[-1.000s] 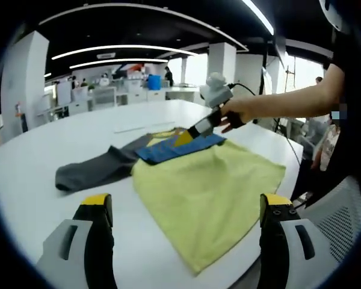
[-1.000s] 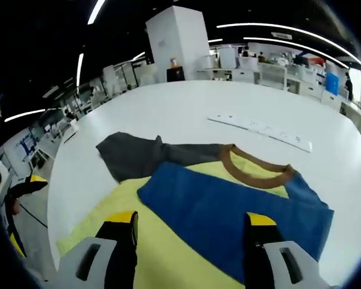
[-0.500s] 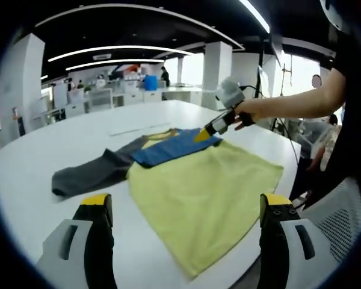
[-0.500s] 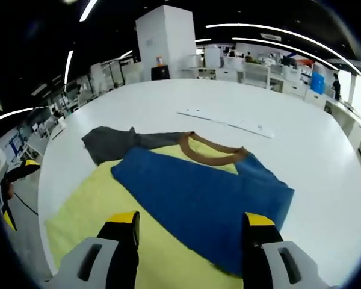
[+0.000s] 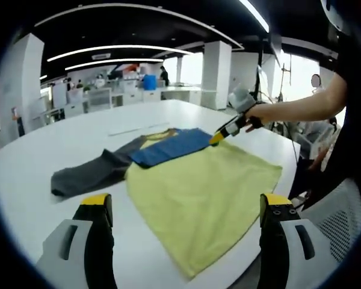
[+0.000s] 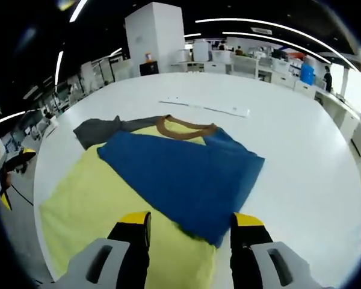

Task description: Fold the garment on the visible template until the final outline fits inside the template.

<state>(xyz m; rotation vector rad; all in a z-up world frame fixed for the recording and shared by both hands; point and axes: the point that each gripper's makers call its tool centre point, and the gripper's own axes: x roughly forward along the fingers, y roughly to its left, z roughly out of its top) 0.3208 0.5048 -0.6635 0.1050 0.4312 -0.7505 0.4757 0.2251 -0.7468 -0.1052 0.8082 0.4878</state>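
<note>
In the left gripper view, the left gripper [image 5: 183, 220] shows its 2 yellow-tipped jaws rising wide apart from the bottom edge with nothing between them. In the same view the person's bare forearm reaches in from the right, the hand [image 5: 257, 114] wrapped around the handle of the right gripper [image 5: 216, 139], whose yellow tip angles downward. In the right gripper view, the right gripper's [image 6: 189, 224] 2 jaws stand parted, gripping nothing.
</note>
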